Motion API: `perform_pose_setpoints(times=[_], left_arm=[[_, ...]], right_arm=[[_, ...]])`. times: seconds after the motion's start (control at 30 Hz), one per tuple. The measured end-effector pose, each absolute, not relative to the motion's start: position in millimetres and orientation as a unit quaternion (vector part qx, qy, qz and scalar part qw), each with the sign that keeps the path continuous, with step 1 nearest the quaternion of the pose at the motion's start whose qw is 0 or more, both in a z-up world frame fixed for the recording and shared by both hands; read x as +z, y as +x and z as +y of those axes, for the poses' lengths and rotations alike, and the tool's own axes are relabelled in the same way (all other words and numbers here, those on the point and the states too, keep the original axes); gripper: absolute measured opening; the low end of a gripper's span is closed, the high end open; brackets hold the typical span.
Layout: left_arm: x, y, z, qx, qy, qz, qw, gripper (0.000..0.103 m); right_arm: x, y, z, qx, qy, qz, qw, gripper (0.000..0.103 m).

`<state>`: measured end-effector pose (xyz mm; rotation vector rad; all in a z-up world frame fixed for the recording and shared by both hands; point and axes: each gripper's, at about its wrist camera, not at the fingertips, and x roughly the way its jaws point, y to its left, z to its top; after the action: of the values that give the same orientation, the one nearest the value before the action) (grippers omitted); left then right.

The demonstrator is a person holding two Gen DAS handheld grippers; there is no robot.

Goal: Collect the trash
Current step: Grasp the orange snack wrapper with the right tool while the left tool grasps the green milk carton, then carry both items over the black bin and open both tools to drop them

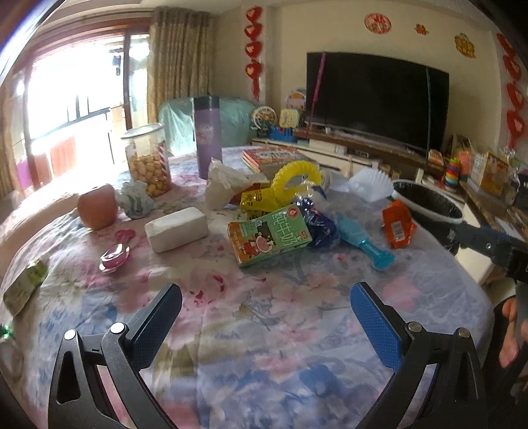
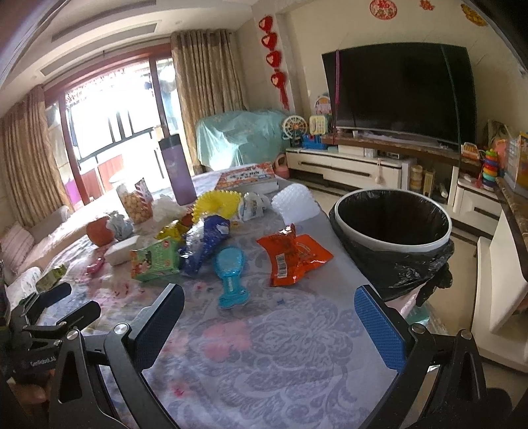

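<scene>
Both hand-held grippers spread wide, holding nothing

The left black two-finger gripper with blue textured pads hovers with fingers far apart. The right gripper, built alike, is equally spread; the person's fingers show beside it at the right.

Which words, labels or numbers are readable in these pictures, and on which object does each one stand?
"纯牛奶": on the green milk carton, in the left wrist view.
Barcode on the orange snack wrapper: digits too small to read.
Book cover print: blurred, not readable.
Red wall decoration: character blurred.
Lettering on the left gripper mount, in the right wrist view: too small to read.
</scene>
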<state>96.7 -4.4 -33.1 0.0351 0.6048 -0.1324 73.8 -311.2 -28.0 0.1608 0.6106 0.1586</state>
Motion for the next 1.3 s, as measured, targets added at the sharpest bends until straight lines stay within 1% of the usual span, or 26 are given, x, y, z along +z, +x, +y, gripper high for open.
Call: perform_pose_setpoints(times=[0.3, 0.5, 0.8, 0.87, 0.93, 0.97, 1.0, 1.03, 1.07, 1.1, 1.13, 1.2, 1.3], left_arm=[[-43.3, 165.9, 0.6, -0.069, 0.055, 0.336, 0.938, 0.102], [-51.4, 206.4, -2.2, -0.074, 0.062, 0.359, 0.928, 0.102], [-66.3, 254.3, -13.6, -0.077, 0.116, 0.379, 0.915, 0.102], [-69.9, 260.3, -15.0, -0.081, 0.113, 0.386, 0.912, 0.102], [-70.9, 262.7, -16.2, -0.089, 0.108, 0.385, 0.912, 0.102], [-70.2, 263.2, -16.9, -0.093, 0.104, 0.383, 0.913, 0.1], [-69.5, 263.7, -15.7, -0.097, 0.099, 0.38, 0.914, 0.093], [-69.1, 264.5, -14.3, -0.107, 0.09, 0.381, 0.914, 0.078], [-69.6, 266.0, -14.0, -0.113, 0.081, 0.385, 0.912, 0.071], [-70.9, 268.1, -11.7, -0.114, 0.074, 0.389, 0.911, 0.062], [-71.7, 269.4, -10.1, -0.115, 0.067, 0.391, 0.911, 0.059], [-71.2, 269.2, -8.7, -0.118, 0.056, 0.389, 0.912, 0.057], [-68.2, 262.7, -6.3, -0.126, 0.031, 0.383, 0.914, 0.055]], right_arm=[[-46.4, 111.7, -327.2, 0.065, 0.093, 0.342, 0.933, 0.103], [-59.9, 137.6, -332.5, 0.073, 0.098, 0.374, 0.919, 0.103], [-76.7, 174.8, -334.4, 0.092, 0.104, 0.413, 0.9, 0.101], [-80.4, 182.7, -329.2, 0.098, 0.1, 0.42, 0.897, 0.097], [-82.7, 186.4, -326.1, 0.101, 0.091, 0.426, 0.895, 0.084], [-83.8, 188.4, -326.1, 0.102, 0.089, 0.428, 0.893, 0.081], [-84.7, 189.9, -326.9, 0.104, 0.09, 0.431, 0.892, 0.074], [-85.6, 190.8, -328.0, 0.105, 0.092, 0.432, 0.891, 0.064], [-86.7, 190.6, -328.9, 0.106, 0.094, 0.433, 0.89, 0.057], [-87.6, 190.7, -330.5, 0.107, 0.096, 0.434, 0.889, 0.045], [-88.4, 189.8, -333.7, 0.107, 0.101, 0.434, 0.889, 0.035], [-88.1, 188.3, -336.7, 0.114, 0.111, 0.434, 0.887, 0.023], [-86.2, 184.5, -339.1, 0.122, 0.118, 0.429, 0.887, 0.02]])
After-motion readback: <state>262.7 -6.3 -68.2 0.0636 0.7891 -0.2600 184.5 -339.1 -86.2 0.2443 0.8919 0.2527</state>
